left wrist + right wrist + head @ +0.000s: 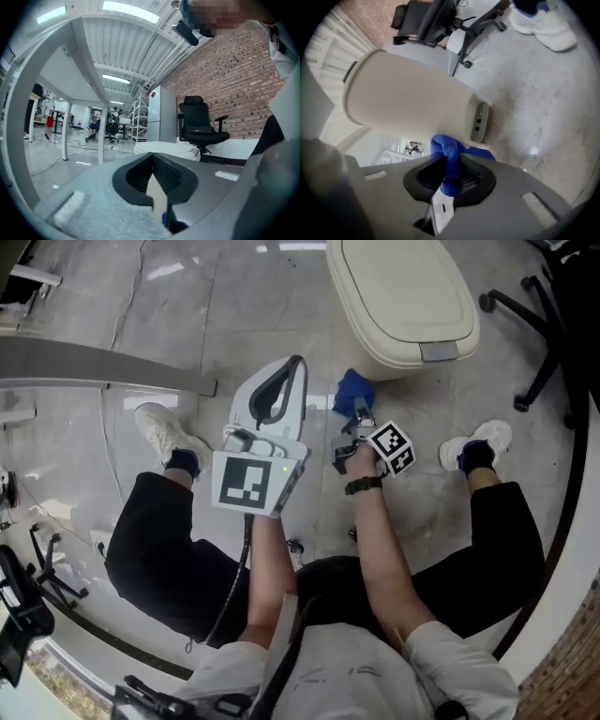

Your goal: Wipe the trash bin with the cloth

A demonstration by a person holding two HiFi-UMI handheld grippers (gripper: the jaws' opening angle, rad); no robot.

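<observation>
- The cream bin stood on the floor with its lid down.
- The right hand-held gripper was clenched on the blue cloth. It held the cloth just beside the bin's front wall, and I could not tell whether the two touched.
- The left hand-held gripper was clenched on nothing, farther from the bin and pointing toward it.
- A black chair stood beside the bin.

Blue cloth between closed fingers

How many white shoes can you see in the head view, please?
2: one white shoe on the person's left foot, at the view's left; the other on the right foot, at the view's right.
</observation>
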